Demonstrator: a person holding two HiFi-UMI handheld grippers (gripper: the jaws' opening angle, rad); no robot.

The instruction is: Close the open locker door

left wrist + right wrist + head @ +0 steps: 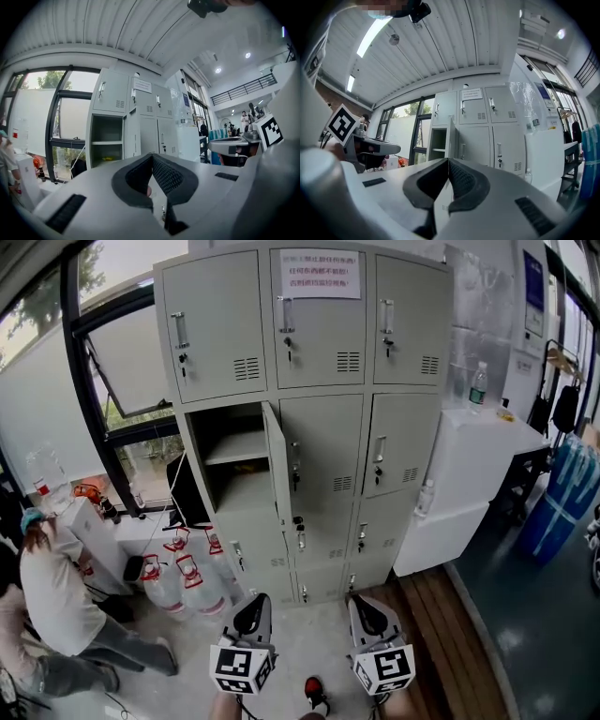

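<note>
A grey block of lockers [319,418] stands ahead against the wall. One door [276,463] in the middle row's left column hangs open towards me, baring an empty shelved compartment [230,460]. My left gripper [252,600] and right gripper [364,602] are low in the head view, well short of the lockers, both pointing level at them. In the left gripper view the open compartment [107,140] shows left of the door [132,137]; the left gripper [152,155] has its pads together, empty. The right gripper [448,160] is likewise shut and empty, below the door [451,138].
A person [52,601] crouches on the floor at the left. Water jugs [187,582] stand below the open compartment. A white cabinet [473,470] with a bottle [478,385] stands right of the lockers, blue barrels [567,493] beyond. An open window [131,362] is left.
</note>
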